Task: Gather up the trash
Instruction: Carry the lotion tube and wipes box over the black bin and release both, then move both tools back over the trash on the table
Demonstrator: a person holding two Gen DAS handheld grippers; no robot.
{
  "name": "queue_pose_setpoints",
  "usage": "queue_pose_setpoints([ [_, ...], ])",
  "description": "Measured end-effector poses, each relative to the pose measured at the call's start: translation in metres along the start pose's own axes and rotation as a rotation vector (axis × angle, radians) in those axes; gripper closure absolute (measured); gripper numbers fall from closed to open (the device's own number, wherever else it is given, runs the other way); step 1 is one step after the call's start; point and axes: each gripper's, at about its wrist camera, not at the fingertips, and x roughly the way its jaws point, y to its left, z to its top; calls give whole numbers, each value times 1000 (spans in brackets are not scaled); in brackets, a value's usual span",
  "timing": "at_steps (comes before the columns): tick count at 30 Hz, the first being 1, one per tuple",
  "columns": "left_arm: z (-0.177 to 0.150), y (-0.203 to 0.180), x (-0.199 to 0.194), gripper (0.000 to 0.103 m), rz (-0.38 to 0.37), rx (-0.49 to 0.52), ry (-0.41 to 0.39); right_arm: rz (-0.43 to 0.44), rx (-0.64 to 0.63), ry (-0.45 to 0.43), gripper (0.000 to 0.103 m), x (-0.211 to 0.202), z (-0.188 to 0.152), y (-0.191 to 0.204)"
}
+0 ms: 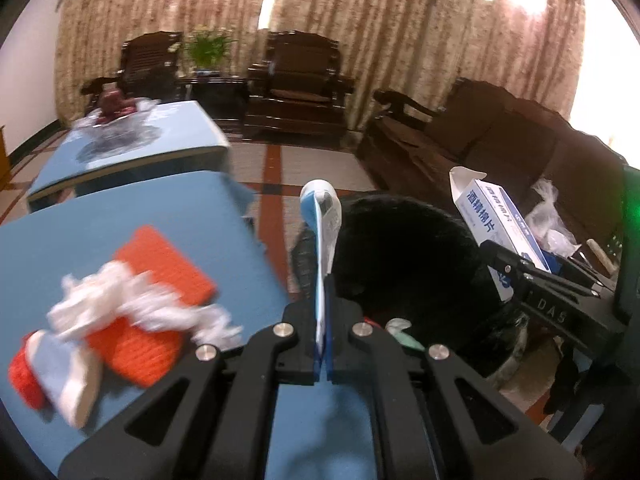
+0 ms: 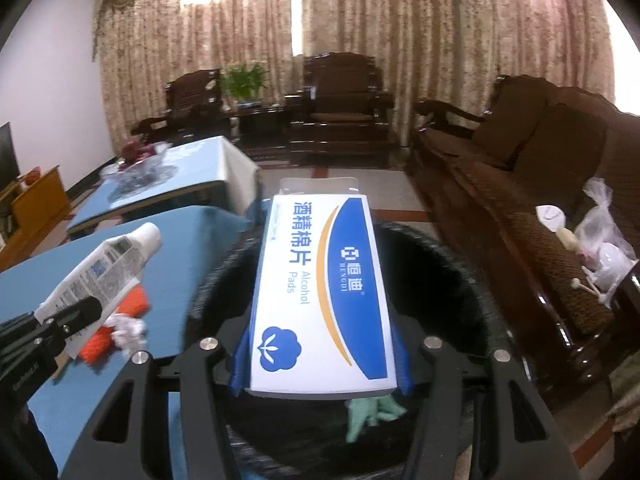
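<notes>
My left gripper point(image 1: 325, 320) is shut on a flat white and blue tube point(image 1: 322, 232), held at the rim of a black-lined bin point(image 1: 404, 248). The tube also shows in the right wrist view point(image 2: 104, 268), with the left gripper point(image 2: 72, 316) on its tail. My right gripper point(image 2: 320, 360) is shut on a white and blue alcohol pads box point(image 2: 320, 292), held over the bin point(image 2: 440, 280). The box shows in the left wrist view point(image 1: 492, 224) with the right gripper point(image 1: 516, 268). Crumpled white tissue point(image 1: 132, 304) lies on an orange cloth point(image 1: 160, 300) on the blue table point(image 1: 100, 220).
A green scrap point(image 2: 368, 412) lies in the bin. A second blue table point(image 1: 132, 148) with a glass dish stands farther back. A dark sofa point(image 2: 520, 200) with plastic bags point(image 2: 600, 240) is on the right. Wooden armchairs point(image 2: 340, 100) stand by the curtains.
</notes>
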Motion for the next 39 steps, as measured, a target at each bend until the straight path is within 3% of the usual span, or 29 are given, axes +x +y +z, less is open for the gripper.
queue_pose_setpoints([
  [11,16,-55,71,99,-89,18,64,-73,35,40,48,34,2,-65],
  [12,17,-55,75,94,-100,4,70,-81,36,46,44,37,1,-69],
  [14,20,-55,77,48,-108,-18,76,-91,38,52,27,39,-2,-72],
  [18,21,-50,67,40,-91,-25,36,-111,32,45,13,38,-5,-76],
  [21,19,-37,54,32,-46,-22,18,-88,45,34,6,32,-6,-69],
  [26,10,2,19,16,52,-39,-30,-37,30,25,6,23,-5,-41],
  [39,-37,133,-92,14,399,-144,-95,193,-70,25,6,9,-9,92],
])
